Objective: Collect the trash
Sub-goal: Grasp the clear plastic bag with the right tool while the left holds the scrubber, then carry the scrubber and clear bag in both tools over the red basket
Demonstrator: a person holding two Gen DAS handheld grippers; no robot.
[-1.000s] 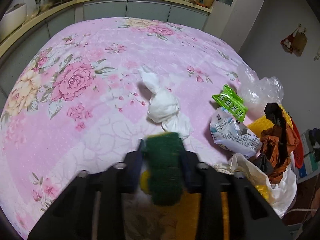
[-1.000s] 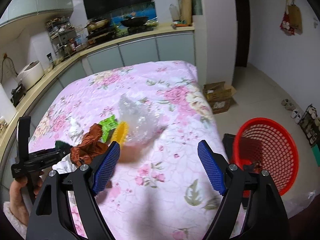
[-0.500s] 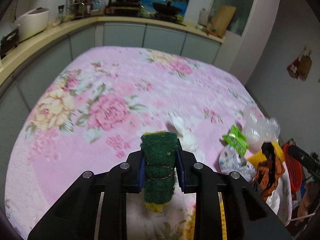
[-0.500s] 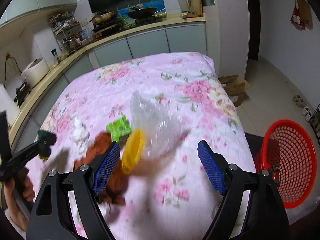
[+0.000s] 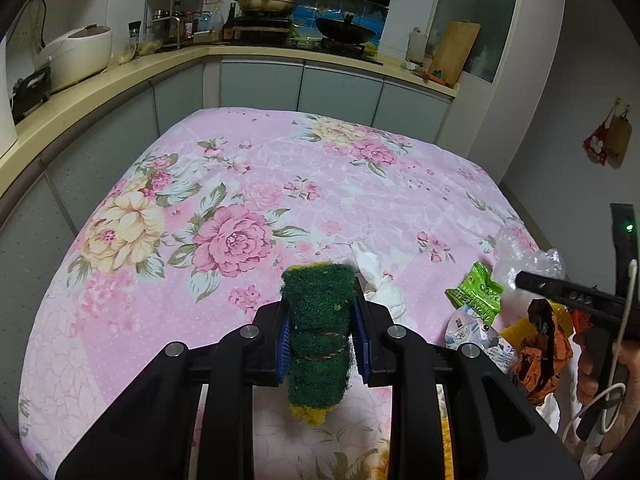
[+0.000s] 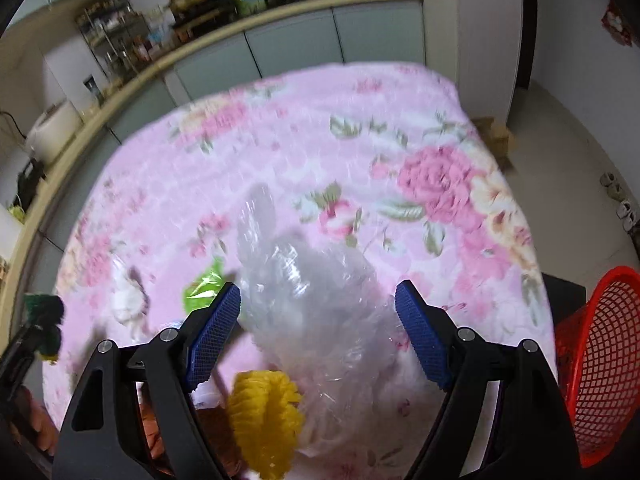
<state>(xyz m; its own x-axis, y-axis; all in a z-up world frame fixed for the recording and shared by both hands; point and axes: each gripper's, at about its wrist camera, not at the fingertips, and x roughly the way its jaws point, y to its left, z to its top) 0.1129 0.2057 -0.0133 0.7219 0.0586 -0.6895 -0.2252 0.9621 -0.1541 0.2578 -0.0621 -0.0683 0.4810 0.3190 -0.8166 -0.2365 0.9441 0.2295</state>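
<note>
The left gripper [image 5: 320, 338] is clenched on a green-and-yellow sponge [image 5: 318, 320], lifted clear of the pink floral cloth [image 5: 240, 184]. The right gripper [image 6: 318, 334] has its jaws closing around a crumpled clear bag [image 6: 316, 300]; the pads do not yet press on it, though the blur leaves the left pad's contact unclear.

The left wrist view shows the rest of the trash sharply at the cloth's right edge: a white tissue [image 5: 380, 280] just behind the sponge, a green wrapper [image 5: 476, 290], a white printed packet [image 5: 476, 334], and an orange-brown wrapper [image 5: 544, 354], with the right gripper and its hand [image 5: 608, 392] beside them.

Only the right wrist view shows the red basket [image 6: 600, 360] on the floor past the cloth's right edge, a yellow mesh piece [image 6: 264, 416] touching the bag, and a cardboard box [image 6: 496, 136] farther back. It also catches the sponge at far left, small and blurred.
</note>
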